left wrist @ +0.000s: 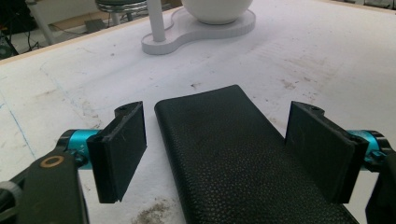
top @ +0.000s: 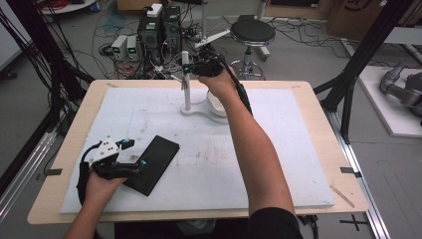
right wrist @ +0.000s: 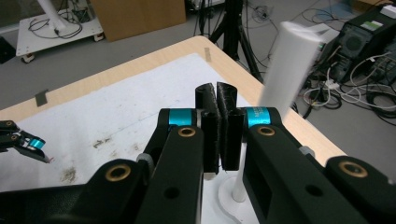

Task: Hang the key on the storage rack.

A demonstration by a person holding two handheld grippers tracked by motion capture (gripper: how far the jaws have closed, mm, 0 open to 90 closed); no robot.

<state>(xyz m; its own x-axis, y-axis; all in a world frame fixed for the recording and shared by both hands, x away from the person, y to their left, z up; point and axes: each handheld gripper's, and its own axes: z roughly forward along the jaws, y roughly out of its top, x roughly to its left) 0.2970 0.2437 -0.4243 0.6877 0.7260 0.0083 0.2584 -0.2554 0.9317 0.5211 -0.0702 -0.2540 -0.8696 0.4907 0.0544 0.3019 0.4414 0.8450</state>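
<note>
While one black leather-grained case [top: 152, 164] lies flat on the white mat [top: 278, 164] near the front left of the table [top: 318, 104], the left gripper [top: 133, 154] sits over its near end with jaws spread wide. In the left gripper view the case [left wrist: 243, 158] runs up between the two black pads [left wrist: 122, 149], and neither pad touches it. A hand [top: 99, 191] holds this gripper from the bottom edge of the high view.

Farther back, near the far middle of the mat, stands one white stand [top: 196, 110] with a flat base and a single upright post [top: 185, 79]. One white bowl [top: 217, 104] sits on that base beside the post; what is inside it cannot be told. In the left gripper view the bowl [left wrist: 217, 11] rests on the base [left wrist: 196, 32], with the post rising to its left.

At the top of the post is the right gripper [top: 188, 69], at the end of an outstretched arm [top: 259, 149]. In its own view the two jaws are pressed flat together with nothing between them, and the post [right wrist: 289, 65] rises just beside them, blurred.

Beyond the table, one round black stool [top: 252, 33] stands on the floor among cables and computer boxes.
</note>
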